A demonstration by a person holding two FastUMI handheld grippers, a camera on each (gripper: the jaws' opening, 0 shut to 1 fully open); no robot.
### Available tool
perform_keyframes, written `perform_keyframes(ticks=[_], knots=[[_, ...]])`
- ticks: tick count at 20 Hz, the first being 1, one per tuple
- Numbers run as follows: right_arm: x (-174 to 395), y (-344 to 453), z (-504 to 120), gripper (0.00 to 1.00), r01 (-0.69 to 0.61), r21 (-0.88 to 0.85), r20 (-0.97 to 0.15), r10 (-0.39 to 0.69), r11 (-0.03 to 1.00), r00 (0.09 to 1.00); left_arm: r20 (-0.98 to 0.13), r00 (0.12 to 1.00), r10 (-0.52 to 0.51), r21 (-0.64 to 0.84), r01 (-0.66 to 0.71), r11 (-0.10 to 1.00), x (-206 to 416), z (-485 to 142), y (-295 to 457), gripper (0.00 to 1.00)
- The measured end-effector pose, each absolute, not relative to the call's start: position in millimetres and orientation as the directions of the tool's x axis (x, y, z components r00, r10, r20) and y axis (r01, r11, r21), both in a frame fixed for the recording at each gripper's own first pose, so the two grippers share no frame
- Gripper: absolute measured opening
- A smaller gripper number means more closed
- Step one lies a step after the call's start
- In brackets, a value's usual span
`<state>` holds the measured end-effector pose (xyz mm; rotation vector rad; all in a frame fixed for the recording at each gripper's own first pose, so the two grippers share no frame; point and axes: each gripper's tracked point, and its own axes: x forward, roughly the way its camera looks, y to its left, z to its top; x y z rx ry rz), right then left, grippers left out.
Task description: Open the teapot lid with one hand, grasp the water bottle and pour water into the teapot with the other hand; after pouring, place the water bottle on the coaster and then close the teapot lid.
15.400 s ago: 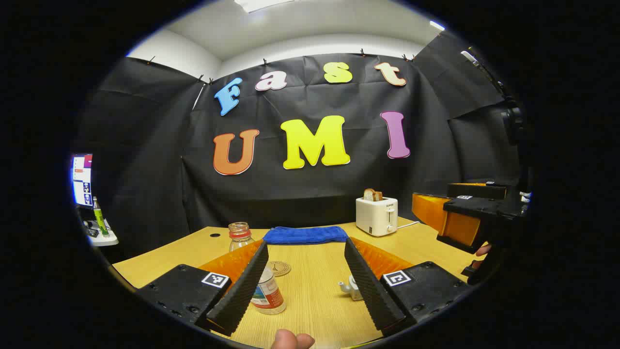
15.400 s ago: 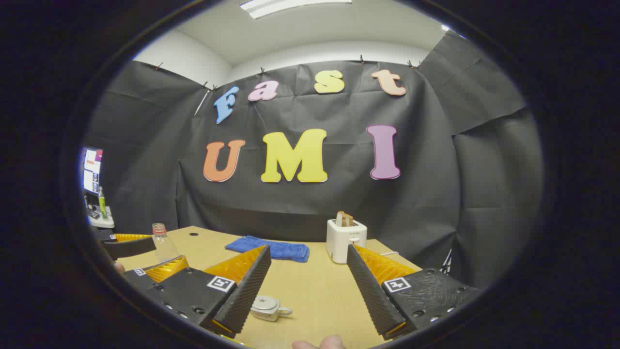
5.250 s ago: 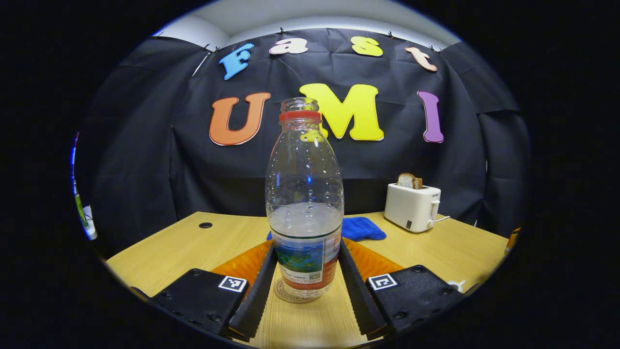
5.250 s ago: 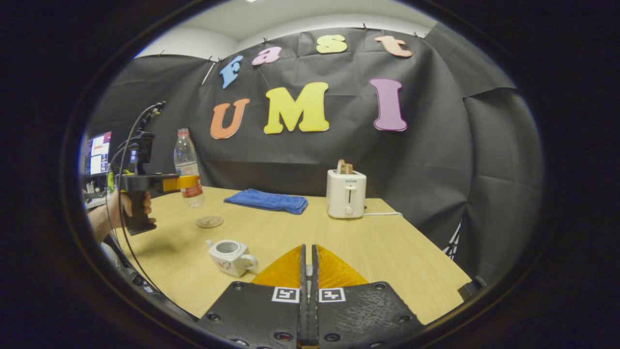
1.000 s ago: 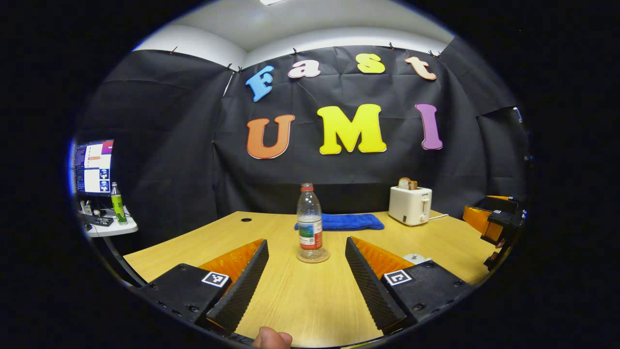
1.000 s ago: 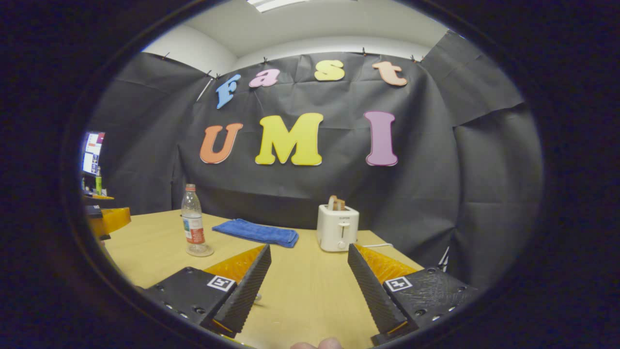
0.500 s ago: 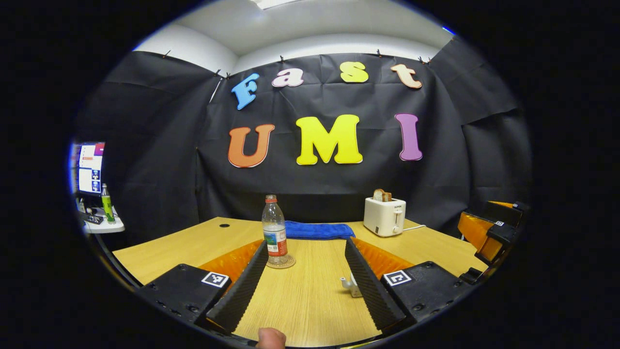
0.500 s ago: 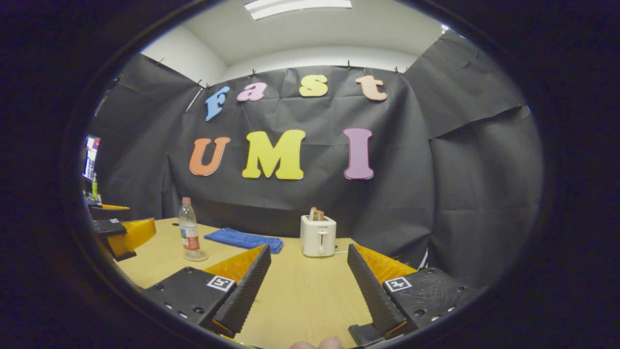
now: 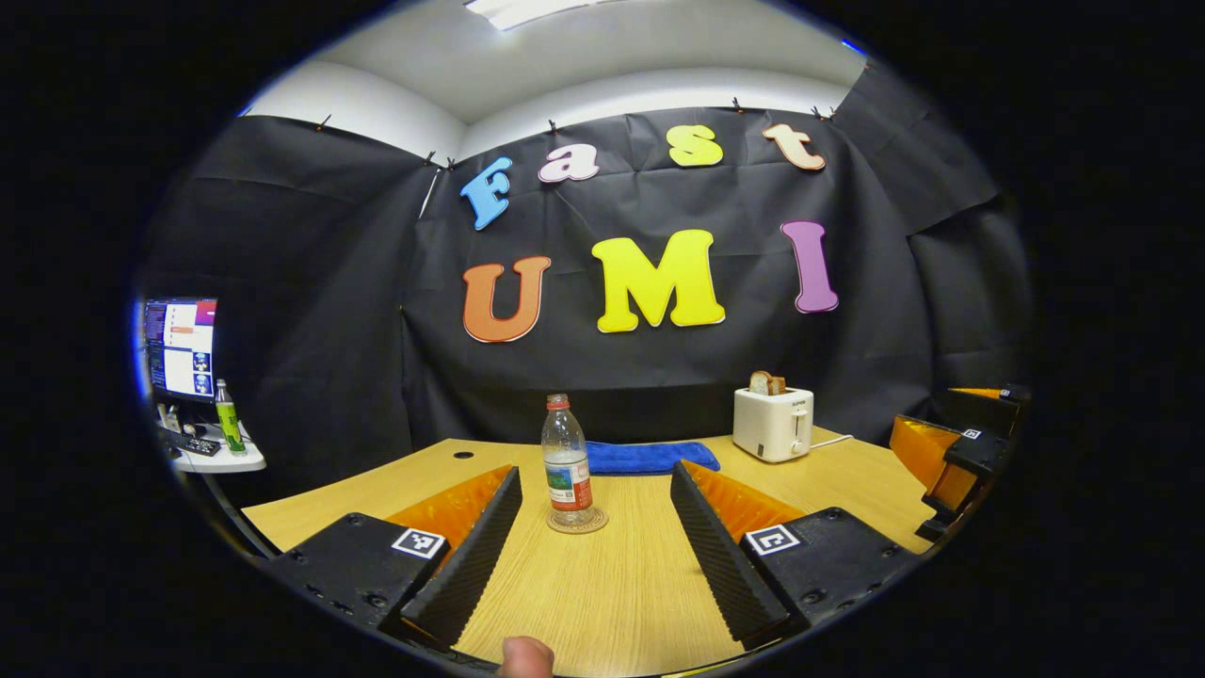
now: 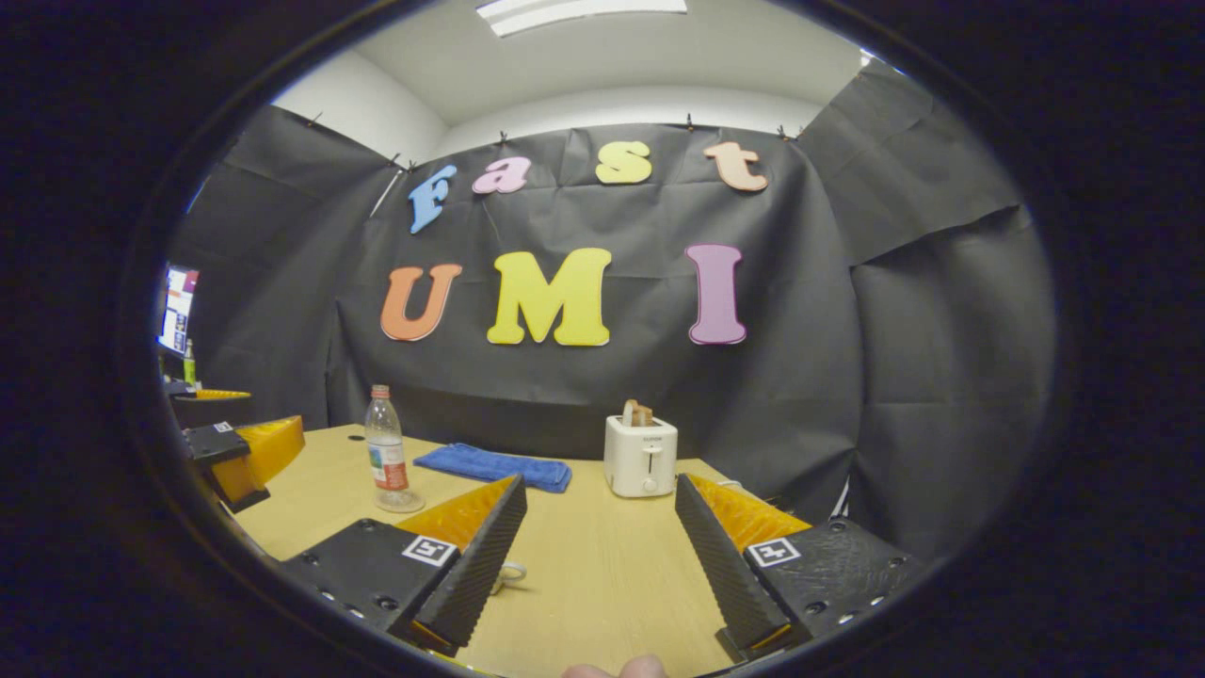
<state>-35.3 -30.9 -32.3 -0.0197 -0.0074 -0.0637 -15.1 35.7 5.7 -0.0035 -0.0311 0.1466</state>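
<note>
Wooden and pale, the table (image 9: 612,603) carries everything, with black cloth hung as walls behind it and a white ceiling with a strip light above. A clear bottle (image 9: 568,461) with a red neck ring and a printed label stands upright on a round coaster (image 9: 577,521) near the table's middle; the label's writing is too small to read. Behind the bottle lies a folded blue towel (image 9: 645,457), and to the right of that a white toaster (image 9: 773,424) with bread in its slots; its front bears a small dark mark, unreadable. Far left of the bottle, off the table, a lit monitor (image 9: 179,348) and a green bottle (image 9: 226,416) sit on a side shelf.

Left gripper (image 9: 595,546) hangs over the near table edge, fingers wide apart, holding nothing, the bottle ahead between them. Right gripper (image 10: 600,556) is likewise spread and empty; a white handle of the teapot (image 10: 511,572) peeks out beside its left finger, the rest hidden.
</note>
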Motion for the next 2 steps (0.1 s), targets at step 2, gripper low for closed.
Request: perform_keyframes(ticks=[2], knots=[[-34.2, -28.9, -31.4, 0.96, 0.064, -0.021, 0.005, -0.064, 0.998, 0.998, 0.032, 0.989, 0.141, -0.021, -0.14, 0.99, -14.9, 6.3, 36.2, 1.0]])
